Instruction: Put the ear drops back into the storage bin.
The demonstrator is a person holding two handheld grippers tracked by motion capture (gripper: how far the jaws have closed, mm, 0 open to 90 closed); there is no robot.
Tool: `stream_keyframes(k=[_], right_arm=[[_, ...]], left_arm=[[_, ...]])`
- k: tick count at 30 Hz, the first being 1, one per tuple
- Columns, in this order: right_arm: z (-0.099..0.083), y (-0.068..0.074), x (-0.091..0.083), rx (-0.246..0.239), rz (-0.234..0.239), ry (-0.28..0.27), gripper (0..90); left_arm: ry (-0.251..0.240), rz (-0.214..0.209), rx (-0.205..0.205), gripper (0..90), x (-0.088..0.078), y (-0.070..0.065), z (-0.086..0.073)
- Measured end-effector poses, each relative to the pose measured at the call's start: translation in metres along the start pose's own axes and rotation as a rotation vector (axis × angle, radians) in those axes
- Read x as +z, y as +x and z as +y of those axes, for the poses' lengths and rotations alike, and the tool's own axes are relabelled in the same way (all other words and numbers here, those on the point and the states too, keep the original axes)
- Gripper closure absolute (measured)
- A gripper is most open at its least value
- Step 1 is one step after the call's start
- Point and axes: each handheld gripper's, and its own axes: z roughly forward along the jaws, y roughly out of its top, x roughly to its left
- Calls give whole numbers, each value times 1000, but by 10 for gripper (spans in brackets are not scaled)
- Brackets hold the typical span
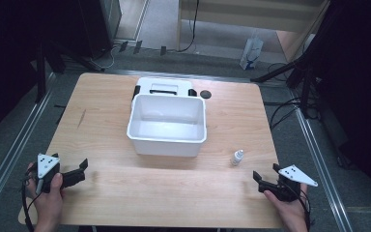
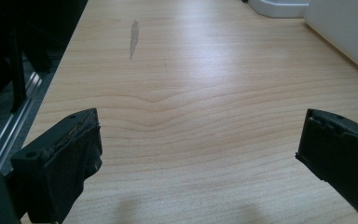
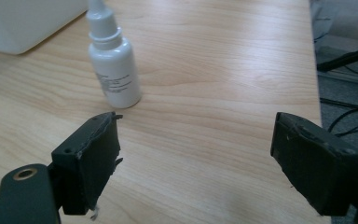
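I see my left hand low at the near left corner of the wooden table, holding the left gripper with its jaws wide apart and nothing between them. My right hand sits at the near right corner, and the right gripper is wide too, holding nothing. Both grippers are black, each with a grey three-cornered plate on top. The table is pale, smooth wood with wavy grain. A white plastic tub with rounded corners sits in the middle, and a white box-shaped thing is just behind it. A small dark round thing lies near the far right of that. The right gripper view shows the little white dropper bottle standing upright, with tiny print on it that I cannot read. The left gripper view shows a grey streak on the wood.
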Motion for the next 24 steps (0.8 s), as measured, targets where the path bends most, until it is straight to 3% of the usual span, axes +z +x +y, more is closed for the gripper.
stream_keyframes(k=[5,6,8,24], right_arm=[[17,7,2,-106,41,100,148],[17,7,2,-106,41,100,148],[28,10,5,-155,36,165,148],[65,32,26,-386,80,499,151]], left_arm=[[0,-3,0,3,0,0,0],[0,-3,0,3,0,0,0],[1,-6,1,4,0,0,0],[6,-15,1,4,1,0,0]])
